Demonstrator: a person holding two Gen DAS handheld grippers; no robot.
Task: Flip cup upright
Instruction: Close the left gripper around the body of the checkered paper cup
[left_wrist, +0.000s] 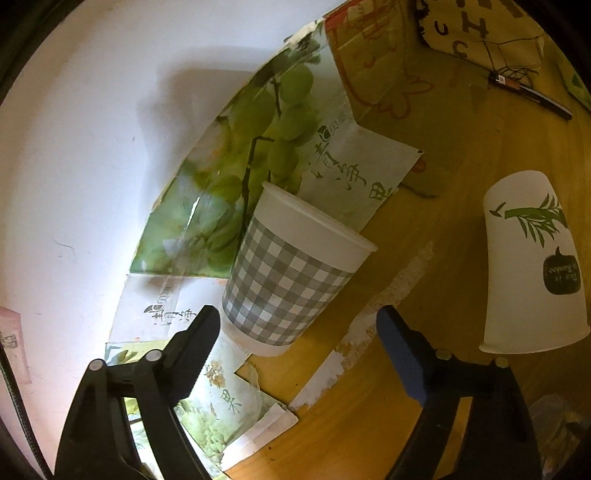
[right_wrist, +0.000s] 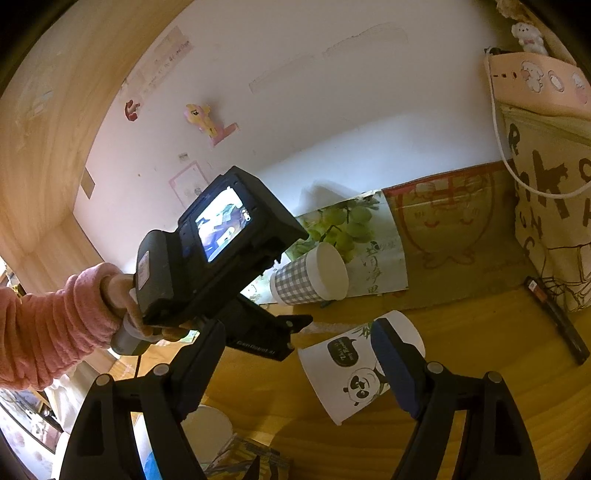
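Observation:
A grey-checked paper cup (left_wrist: 291, 273) stands with its mouth up on the wooden table by the wall; it also shows in the right wrist view (right_wrist: 308, 278). My left gripper (left_wrist: 299, 332) is open, its fingers just short of the cup's base, touching nothing. A white panda cup (left_wrist: 532, 266) stands upside down, rim on the table, to the right. In the right wrist view the panda cup (right_wrist: 351, 373) sits close ahead. My right gripper (right_wrist: 295, 354) is open and empty; its right finger overlaps that cup's side.
A grape-print cardboard sheet (left_wrist: 258, 147) and a brown box (right_wrist: 450, 229) lean against the wall. A lettered tote bag (right_wrist: 550, 206) and a black pen (right_wrist: 557, 317) lie at the right. More printed cards (left_wrist: 221, 413) lie at the table's left edge.

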